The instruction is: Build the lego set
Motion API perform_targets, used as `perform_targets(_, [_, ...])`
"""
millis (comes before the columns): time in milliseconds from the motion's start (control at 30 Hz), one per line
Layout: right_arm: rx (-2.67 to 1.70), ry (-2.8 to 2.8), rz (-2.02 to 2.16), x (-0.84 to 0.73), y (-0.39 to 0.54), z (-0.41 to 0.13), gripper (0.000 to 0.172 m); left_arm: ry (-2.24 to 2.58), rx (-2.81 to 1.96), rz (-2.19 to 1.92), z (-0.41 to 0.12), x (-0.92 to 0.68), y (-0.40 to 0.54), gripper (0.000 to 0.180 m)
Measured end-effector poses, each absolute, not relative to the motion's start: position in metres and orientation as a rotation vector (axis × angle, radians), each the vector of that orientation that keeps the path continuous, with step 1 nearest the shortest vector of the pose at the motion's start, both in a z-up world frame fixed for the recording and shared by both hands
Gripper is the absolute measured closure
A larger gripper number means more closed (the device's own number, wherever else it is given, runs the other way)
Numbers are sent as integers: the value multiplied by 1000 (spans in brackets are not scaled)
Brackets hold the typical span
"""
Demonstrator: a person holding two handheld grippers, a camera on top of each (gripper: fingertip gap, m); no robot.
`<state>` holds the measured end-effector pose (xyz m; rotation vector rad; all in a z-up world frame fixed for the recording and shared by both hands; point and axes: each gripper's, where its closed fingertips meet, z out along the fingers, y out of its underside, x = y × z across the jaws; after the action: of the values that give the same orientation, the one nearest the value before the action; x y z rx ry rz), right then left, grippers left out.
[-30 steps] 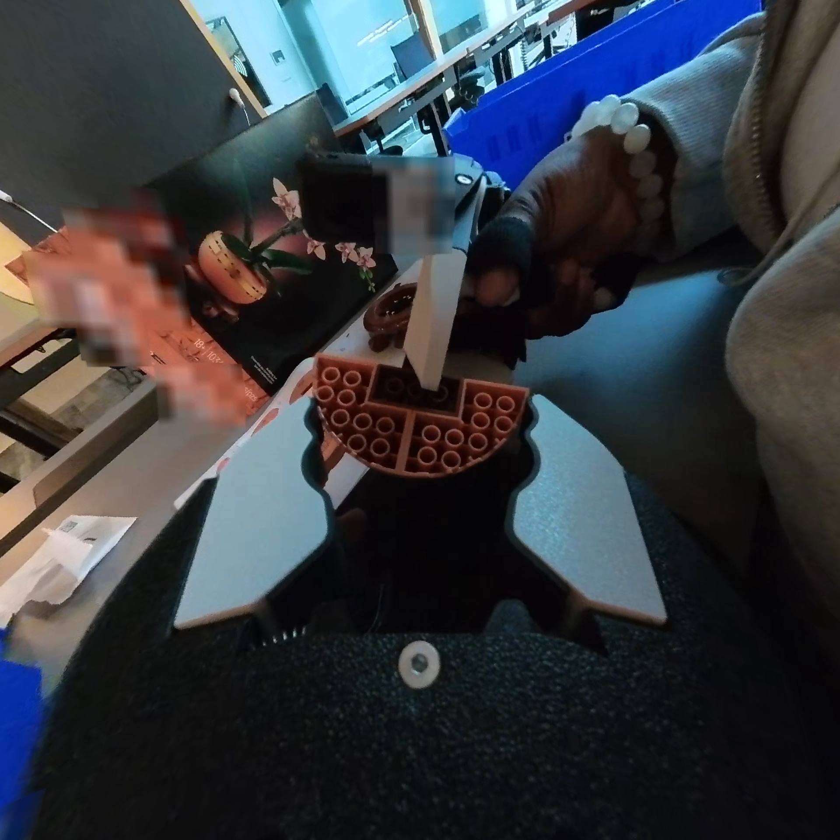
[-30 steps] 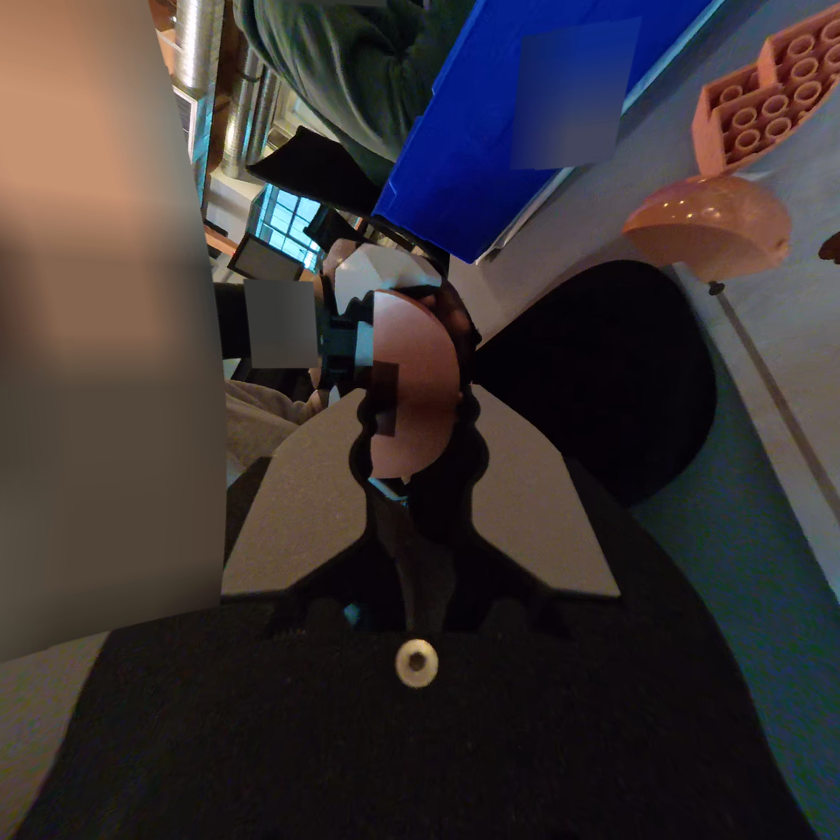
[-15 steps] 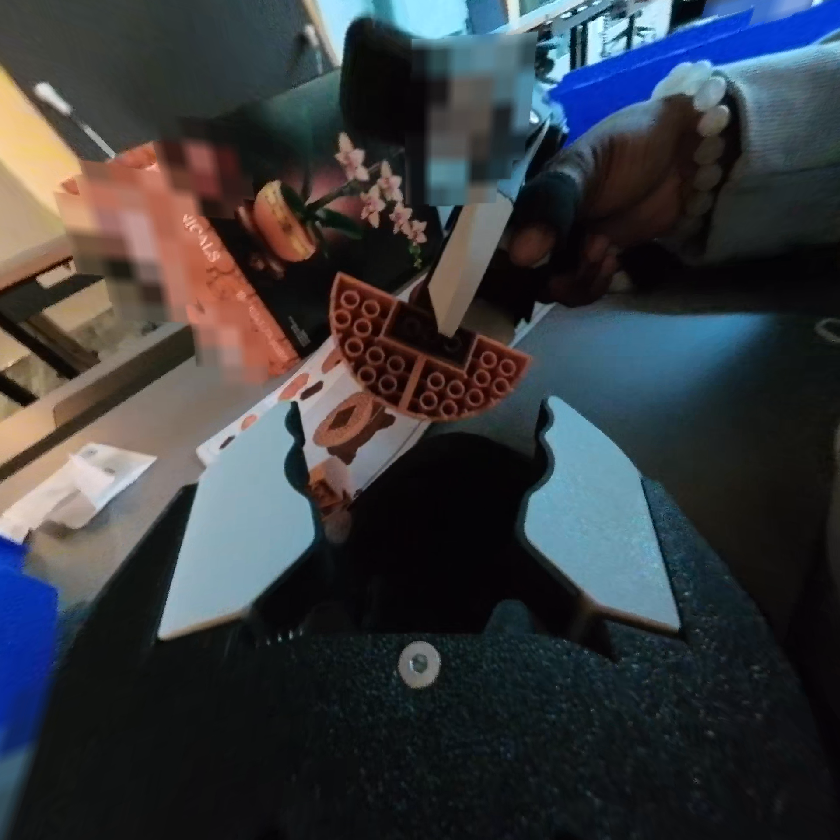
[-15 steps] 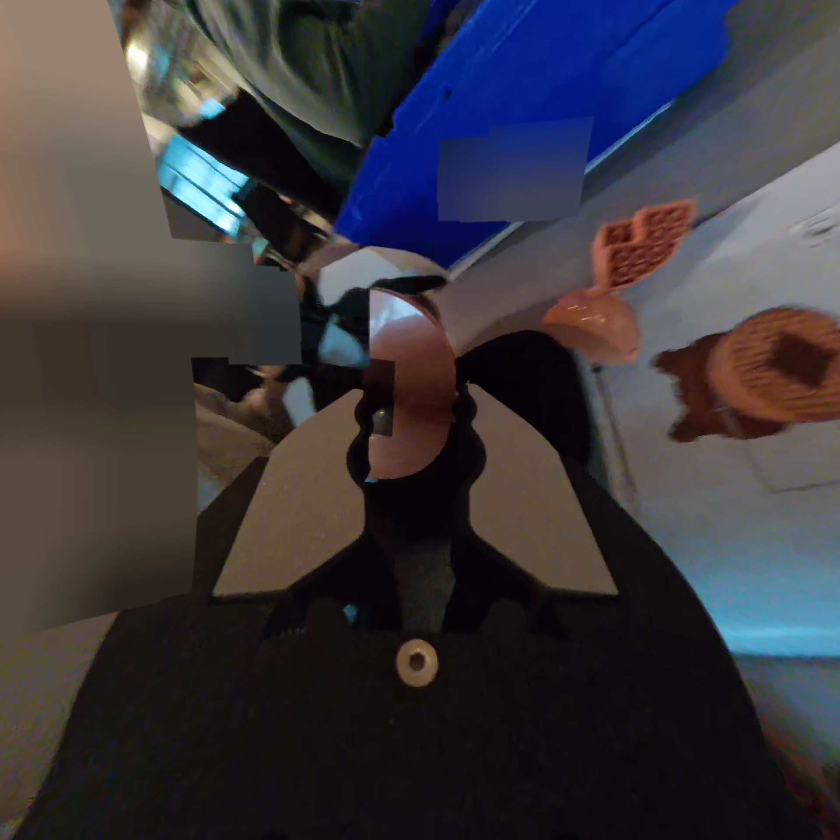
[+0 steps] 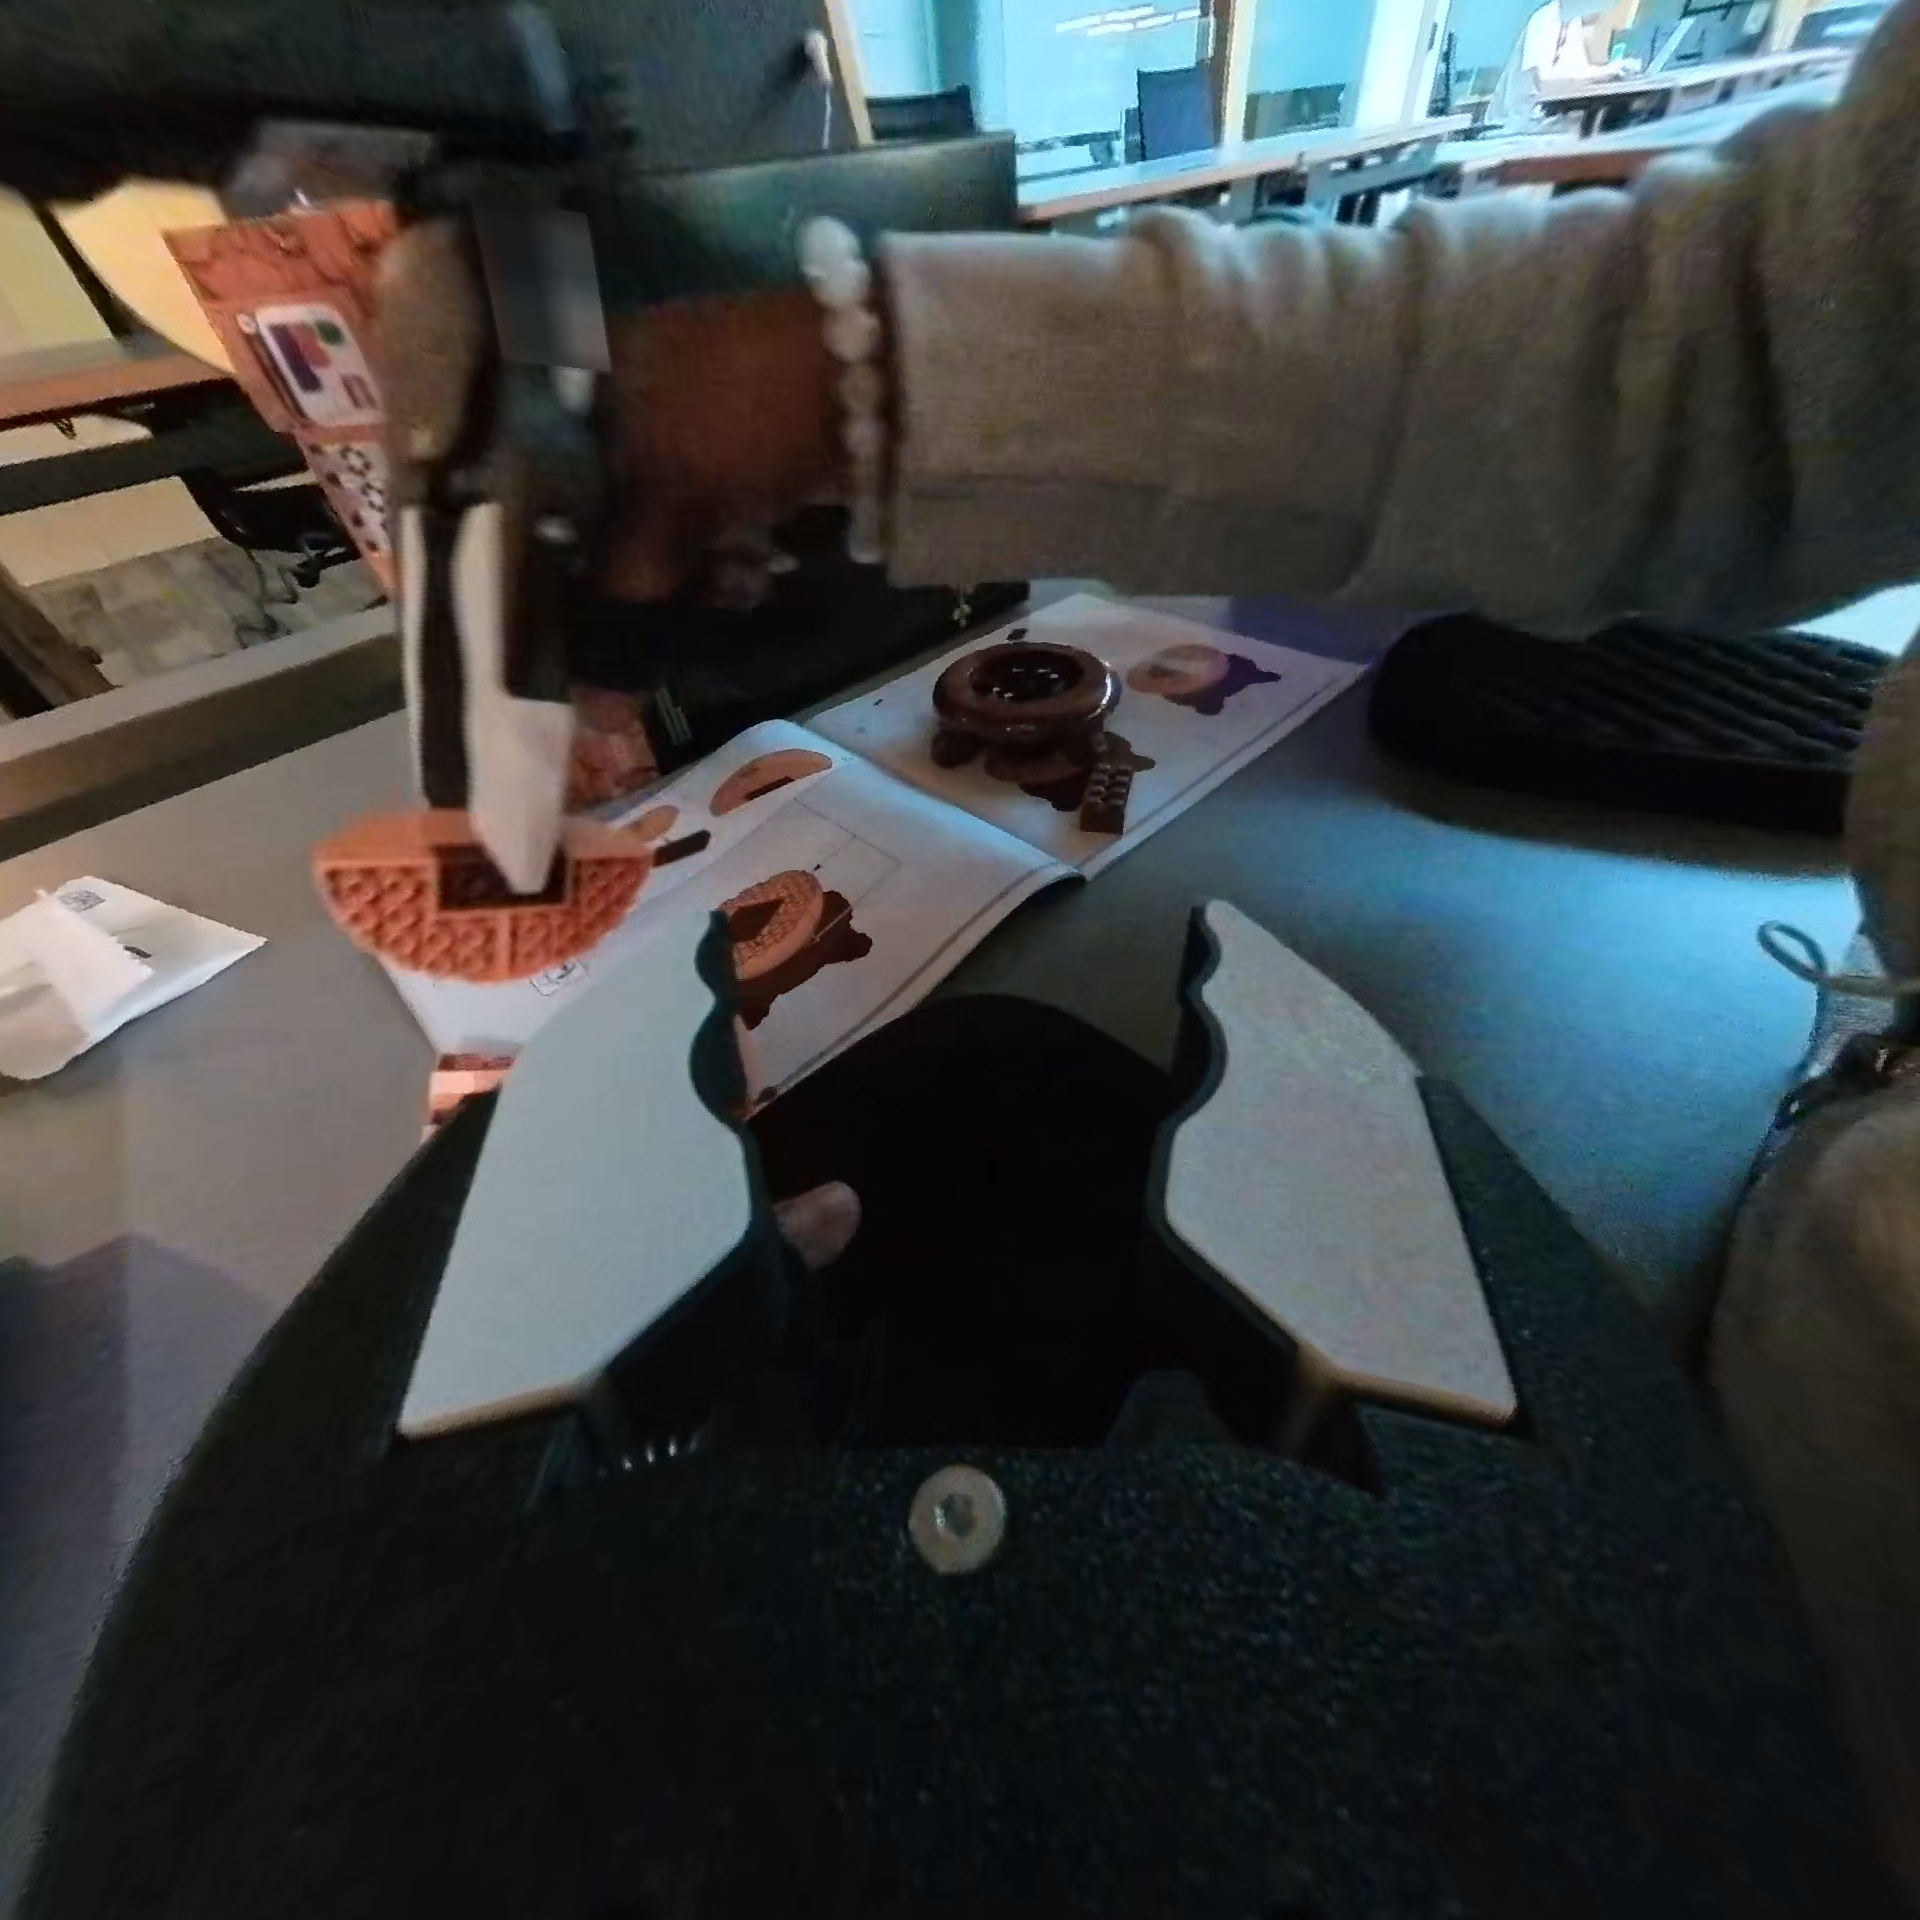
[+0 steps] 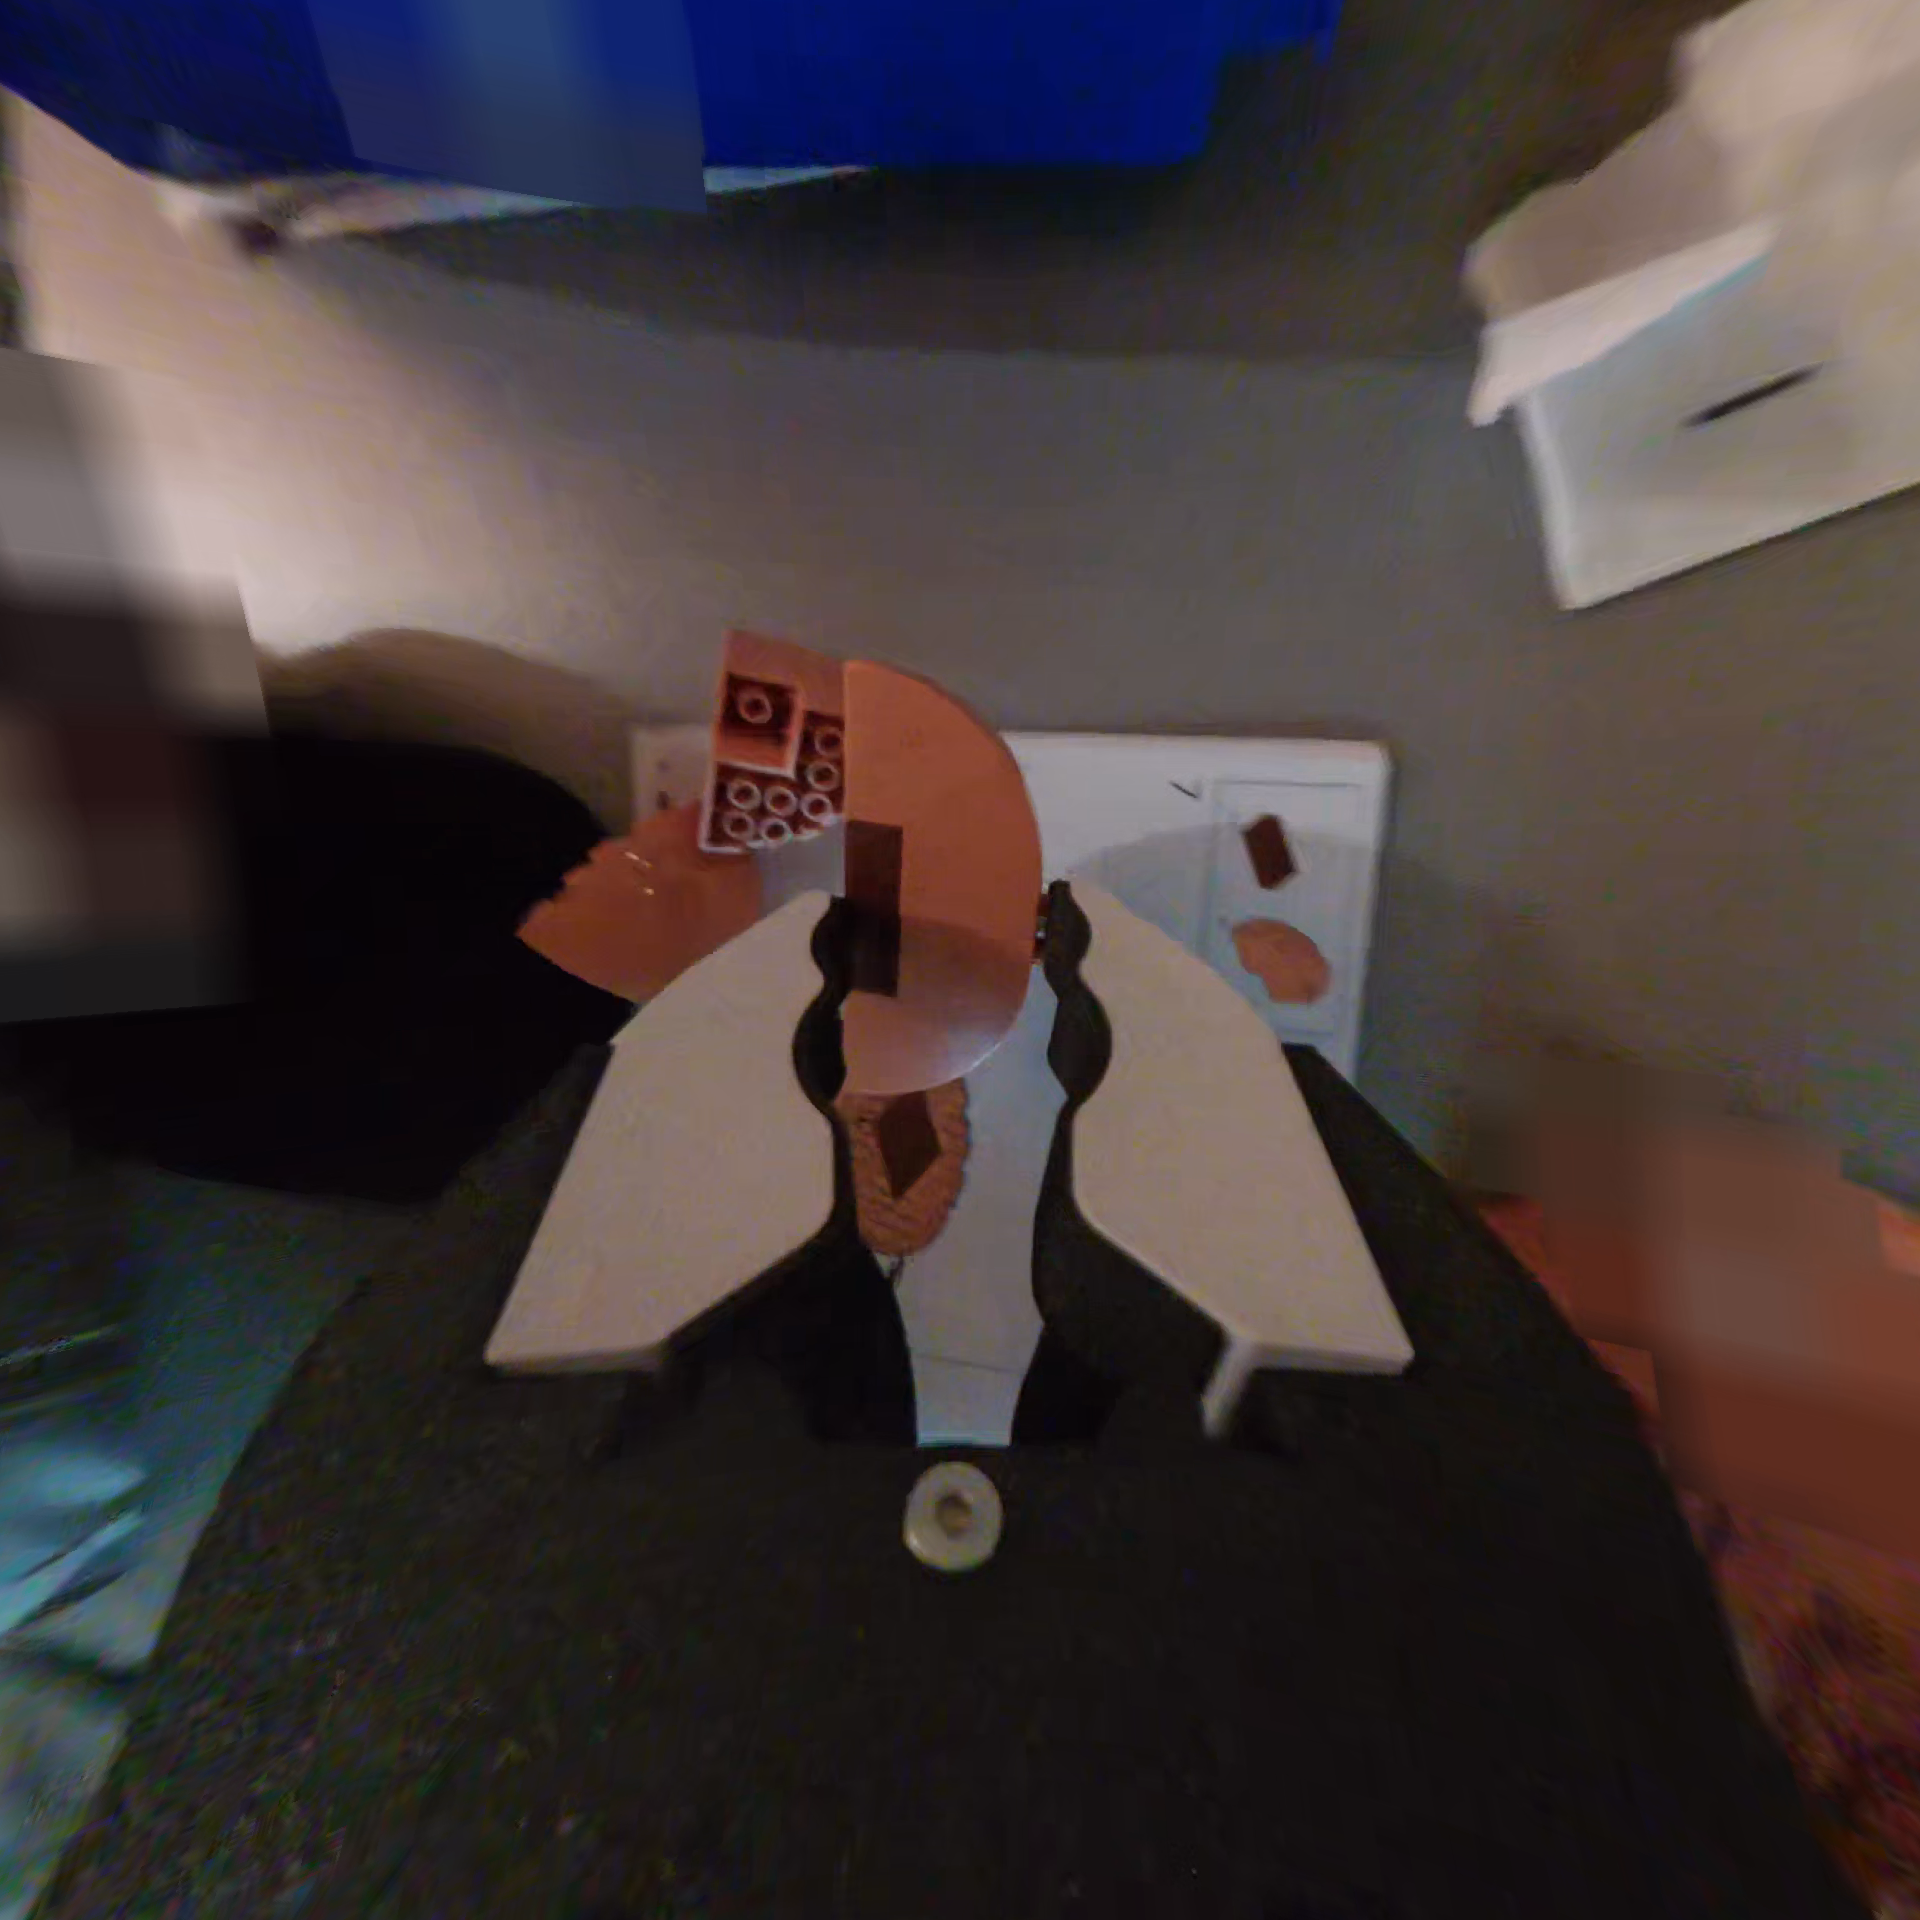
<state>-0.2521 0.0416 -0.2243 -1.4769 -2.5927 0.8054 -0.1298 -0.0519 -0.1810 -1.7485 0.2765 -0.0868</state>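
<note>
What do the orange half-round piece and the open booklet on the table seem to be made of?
The orange half-round piece, clamped in the right gripper, looks like moulded plastic: smooth, faintly glossy top, and a tube-studded underside in the left wrist view. The booklet looks like thin printed paper, lying open with a centre fold and a slight sheen.

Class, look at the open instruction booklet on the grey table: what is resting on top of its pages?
On the open booklet sits a dark brown round brick assembly, a small dark studded piece leaning beside it. What the booklet's pages show beneath the assembly is hidden, and the left gripper's finger covers the booklet's near corner.
</note>
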Motion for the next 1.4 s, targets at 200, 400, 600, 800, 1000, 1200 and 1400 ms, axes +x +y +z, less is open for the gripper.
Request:
perform_targets(200, [-1728,-2930,717,-260,38,-246,136,282,-1756,-112,-184,-129,-54,100])
perform_targets(400, [-1666,-2939,712,-278,38,-244,122,276,-1768,-129,-188,-135,-55,100])
perform_targets(600, [-1535,-2804,776,-288,42,-234,102,236,-1793,-128,-191,-146,-55,100])
perform_targets(800, [-1154,-2310,1000,-282,34,-159,90,106,-1788,-108,-189,-170,-55,101])
perform_targets(1000, [-1191,-2201,1267,-200,-16,-179,93,102,-1801,-77,-194,-184,-58,106])
perform_targets(1200, [-1364,-2226,871,-205,-23,-244,121,130,-1829,49,-196,-196,-63,106])
perform_targets(1400, [-1430,-2171,1265,-197,-28,-217,145,285,-1802,192,-193,-190,-64,103])
